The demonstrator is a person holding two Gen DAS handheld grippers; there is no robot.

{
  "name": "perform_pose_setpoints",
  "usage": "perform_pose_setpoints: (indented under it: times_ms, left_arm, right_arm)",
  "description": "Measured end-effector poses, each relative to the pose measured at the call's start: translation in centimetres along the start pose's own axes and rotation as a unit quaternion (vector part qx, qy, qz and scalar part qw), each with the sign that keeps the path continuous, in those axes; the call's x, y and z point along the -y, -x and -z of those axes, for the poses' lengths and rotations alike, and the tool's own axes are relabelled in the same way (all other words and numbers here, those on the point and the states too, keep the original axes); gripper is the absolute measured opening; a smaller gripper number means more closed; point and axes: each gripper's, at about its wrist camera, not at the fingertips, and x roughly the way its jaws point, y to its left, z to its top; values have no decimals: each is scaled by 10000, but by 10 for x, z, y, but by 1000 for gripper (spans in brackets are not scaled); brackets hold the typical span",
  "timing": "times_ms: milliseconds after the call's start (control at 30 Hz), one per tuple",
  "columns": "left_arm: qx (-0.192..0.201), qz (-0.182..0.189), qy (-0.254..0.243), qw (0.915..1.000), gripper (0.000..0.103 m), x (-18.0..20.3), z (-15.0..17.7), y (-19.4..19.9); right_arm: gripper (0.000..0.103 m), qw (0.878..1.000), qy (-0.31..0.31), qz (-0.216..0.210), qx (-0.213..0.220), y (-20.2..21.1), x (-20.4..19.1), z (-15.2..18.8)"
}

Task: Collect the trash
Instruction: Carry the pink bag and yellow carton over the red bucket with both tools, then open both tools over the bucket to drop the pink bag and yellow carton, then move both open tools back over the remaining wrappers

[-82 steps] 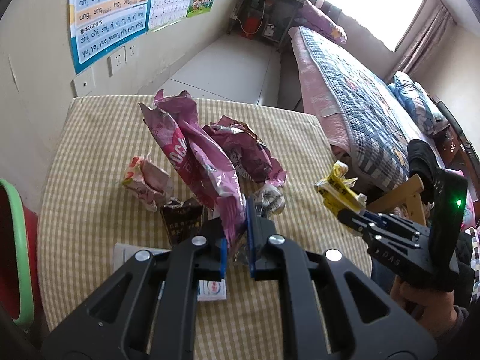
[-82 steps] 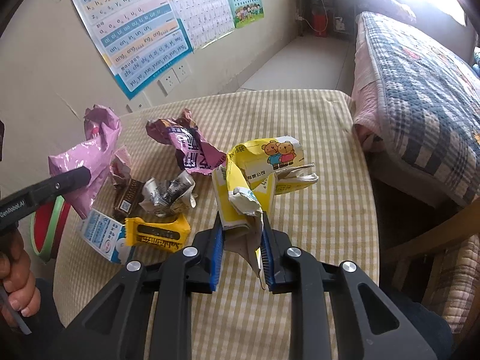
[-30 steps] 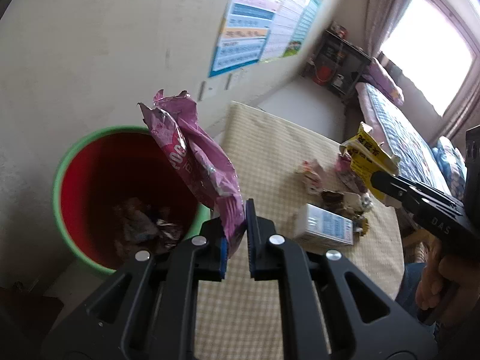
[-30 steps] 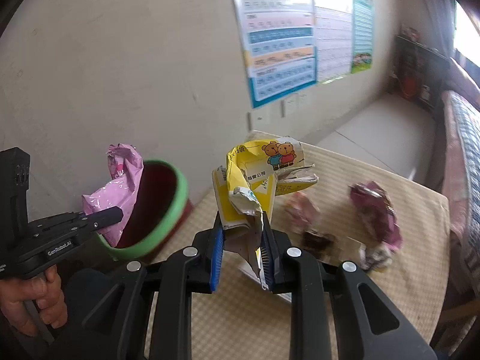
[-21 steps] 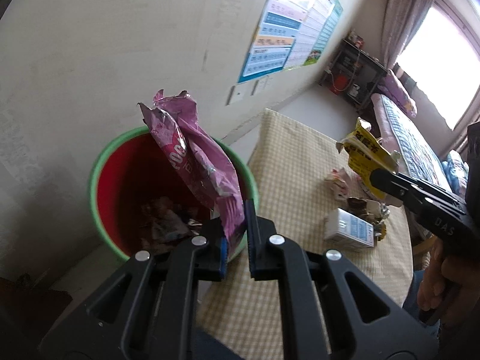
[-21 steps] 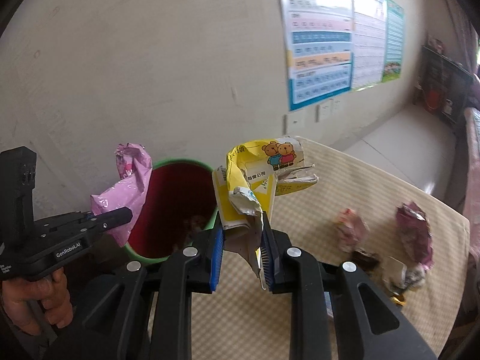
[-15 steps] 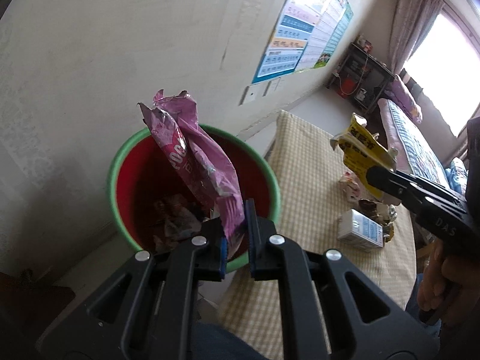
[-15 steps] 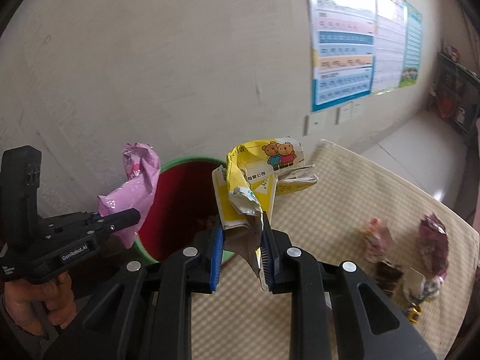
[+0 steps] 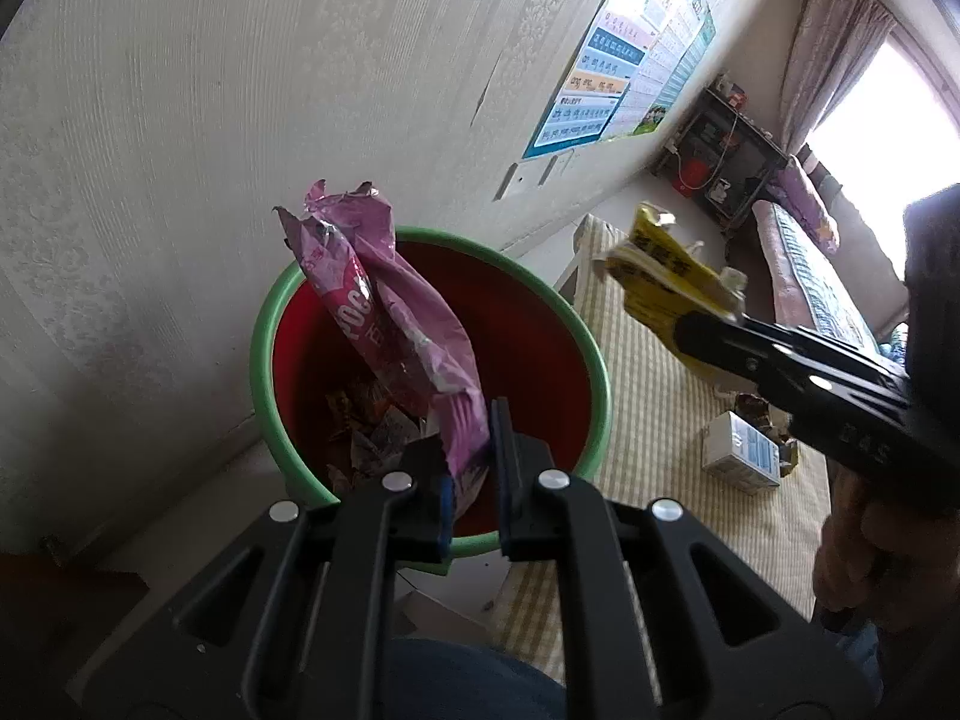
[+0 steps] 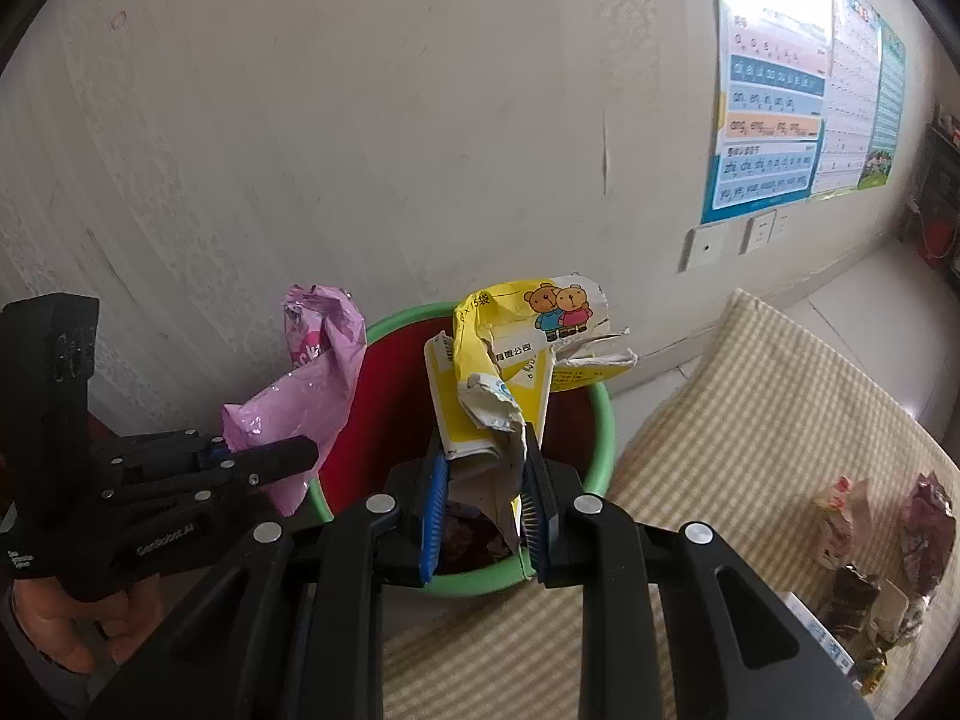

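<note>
Several wrappers (image 10: 870, 546) litter checked tablecloth (image 10: 750, 420) (wall charts (image 10: 774, 120) behind).

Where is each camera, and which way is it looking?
Left wrist: sits on the left gripper, looking down along it into the red bin; its jaws clamp the pink wrapper; the right gripper and hand show.
Right wrist: sits on the right gripper, facing the bin and wall; its jaws clamp the yellow carton; the left gripper and hand show.
Shared: the bin, both pieces of trash, the checked tablecloth.
</note>
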Motion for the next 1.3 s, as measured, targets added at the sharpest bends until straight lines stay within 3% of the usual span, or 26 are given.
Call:
perform_pose_setpoints:
  times_ms: [367,467,600,667,733,767,867,967,1300]
  left_arm:
    - [-82,80,112,9999,11,-9,-1,-15]
    - [-93,78,135,9998,32,-12,-1,-17]
    - [-38,47,210,9998,67,-16,3,-15]
    - [7,4,233,9997,76,-17,4,-14]
    - [87,-118,228,9996,94,-15,5,-11]
    - [122,-181,224,9995,97,-15,5,-10]
    - [130,-246,196,9994,97,-11,6,-8]
    - [135,-263,126,9995,97,-4,6,-6]
    - [167,-127,-192,9996,97,37,10,3]
  right_arm:
    - [26,9997,39,-98,-199,-32,-7,-8]
    - [37,9998,-7,-125,-155,-32,-5,-10]
    - [52,9998,-77,-179,-56,-28,-3,-12]
    - [67,9998,-114,-147,-10,-25,-2,-12]
    - [73,9997,-184,-122,52,-21,1,-12]
    - [79,9997,-202,-97,65,-19,1,-12]
    - [90,9995,-274,32,153,-10,5,-11]
    - [94,9989,-372,150,240,0,12,-8]
    - [96,9945,-829,508,377,46,45,19]
